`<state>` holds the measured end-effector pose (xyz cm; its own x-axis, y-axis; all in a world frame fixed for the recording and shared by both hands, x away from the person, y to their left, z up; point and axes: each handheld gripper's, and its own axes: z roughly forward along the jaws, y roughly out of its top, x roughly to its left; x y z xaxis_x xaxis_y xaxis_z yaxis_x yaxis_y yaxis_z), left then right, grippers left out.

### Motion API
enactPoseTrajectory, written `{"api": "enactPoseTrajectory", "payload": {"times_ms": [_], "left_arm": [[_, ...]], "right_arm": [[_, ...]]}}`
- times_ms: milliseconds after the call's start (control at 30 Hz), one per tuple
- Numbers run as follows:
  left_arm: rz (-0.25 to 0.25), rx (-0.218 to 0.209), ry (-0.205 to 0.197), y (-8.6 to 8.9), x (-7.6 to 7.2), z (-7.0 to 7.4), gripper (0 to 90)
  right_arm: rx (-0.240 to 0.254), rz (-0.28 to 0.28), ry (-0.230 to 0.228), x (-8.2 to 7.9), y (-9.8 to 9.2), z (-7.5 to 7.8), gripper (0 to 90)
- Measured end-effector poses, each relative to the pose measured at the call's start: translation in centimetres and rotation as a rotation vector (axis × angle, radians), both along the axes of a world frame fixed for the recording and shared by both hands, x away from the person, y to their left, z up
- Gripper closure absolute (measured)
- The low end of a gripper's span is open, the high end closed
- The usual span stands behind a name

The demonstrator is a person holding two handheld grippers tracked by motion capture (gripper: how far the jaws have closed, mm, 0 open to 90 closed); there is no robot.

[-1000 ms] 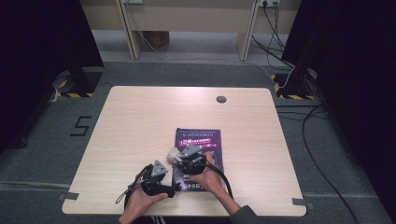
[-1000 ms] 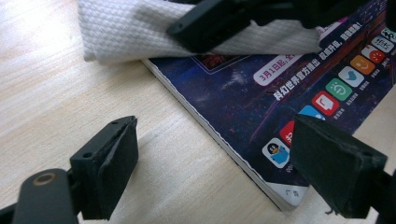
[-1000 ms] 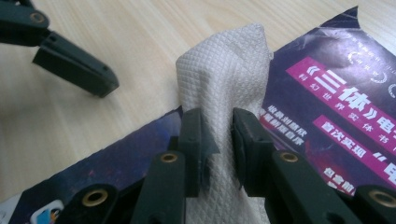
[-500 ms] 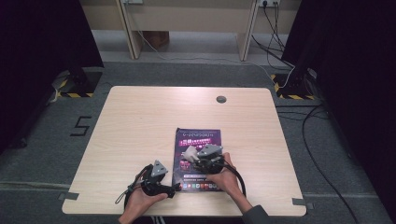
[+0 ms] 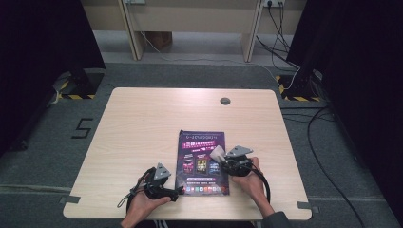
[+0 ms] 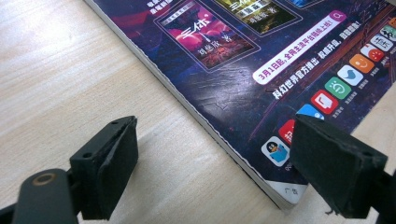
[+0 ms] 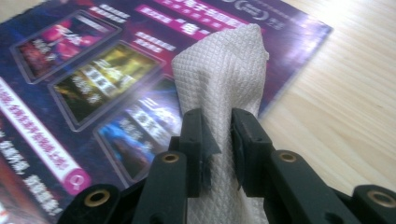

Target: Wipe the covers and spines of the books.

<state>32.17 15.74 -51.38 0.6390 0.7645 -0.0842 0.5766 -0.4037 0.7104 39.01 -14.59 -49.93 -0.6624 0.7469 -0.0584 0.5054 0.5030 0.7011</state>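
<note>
A dark purple magazine (image 5: pixel 201 161) lies flat on the wooden table (image 5: pixel 142 128), near its front edge. My right gripper (image 5: pixel 219 156) is shut on a white quilted paper towel (image 7: pixel 224 84) that stands folded between its pads, over the magazine's (image 7: pixel 70 84) right part. My left gripper (image 5: pixel 177 192) rests at the magazine's lower left corner. In the left gripper view its jaws stand wide open, one on the bare wood, the other over the cover's corner (image 6: pixel 280 154), with nothing gripped.
A round grey cable port (image 5: pixel 225 101) sits in the table's far side. Cables (image 5: pixel 313 118) trail on the floor to the right. Dark curtains hang at both sides, and table legs stand beyond.
My right gripper has carried the white towel rightward across the magazine, from near its left side to its right part. The left gripper has stayed put.
</note>
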Motion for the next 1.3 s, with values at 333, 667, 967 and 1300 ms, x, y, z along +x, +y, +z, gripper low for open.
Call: {"api": "enactPoseTrajectory", "payload": {"times_ms": [333, 667, 967, 1300], "left_arm": [[-0.003, 0.0, 0.0, 0.0, 0.0, 0.0, 14.8], [-0.004, 0.005, -0.003, 0.0, 0.0, 0.0, 15.0], [-0.005, 0.009, -0.008, -0.1, -0.1, 0.1, 15.0], [-0.005, 0.008, -0.01, 0.0, -0.1, 0.0, 15.1]], "right_arm": [[0.033, -0.056, -0.042, 0.5, -1.5, 1.5, 76.8], [0.04, -0.151, -0.071, 1.0, -4.5, 2.4, 76.7], [0.029, -0.222, -0.067, 1.5, -6.8, 2.3, 76.7], [0.017, -0.284, -0.053, 1.8, -8.7, 1.9, 76.6]]}}
